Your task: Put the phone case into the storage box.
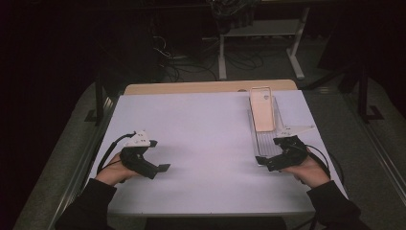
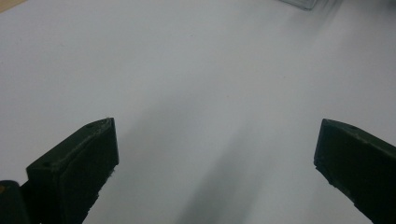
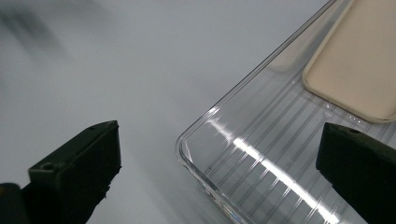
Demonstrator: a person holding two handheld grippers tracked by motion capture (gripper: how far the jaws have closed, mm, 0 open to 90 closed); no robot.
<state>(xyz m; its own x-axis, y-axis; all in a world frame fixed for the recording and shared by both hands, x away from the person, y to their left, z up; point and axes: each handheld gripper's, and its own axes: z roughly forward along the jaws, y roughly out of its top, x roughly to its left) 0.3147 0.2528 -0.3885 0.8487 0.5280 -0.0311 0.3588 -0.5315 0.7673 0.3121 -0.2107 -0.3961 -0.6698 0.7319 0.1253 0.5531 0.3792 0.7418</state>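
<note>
The right tool gapes wide at the near corner of the clear ribbed plastic tray, right on the white desk; a beige flat phone case lies in its far half. The left tool gapes wide too, near left, over bare desk.

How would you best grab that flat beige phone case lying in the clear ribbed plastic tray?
Probably by its long side edges, coming from above. The beige phone case lies flat in the clear tray, so only its thin rounded rim offers purchase. The open right gripper is nearest, hovering over the tray's near corner.
</note>
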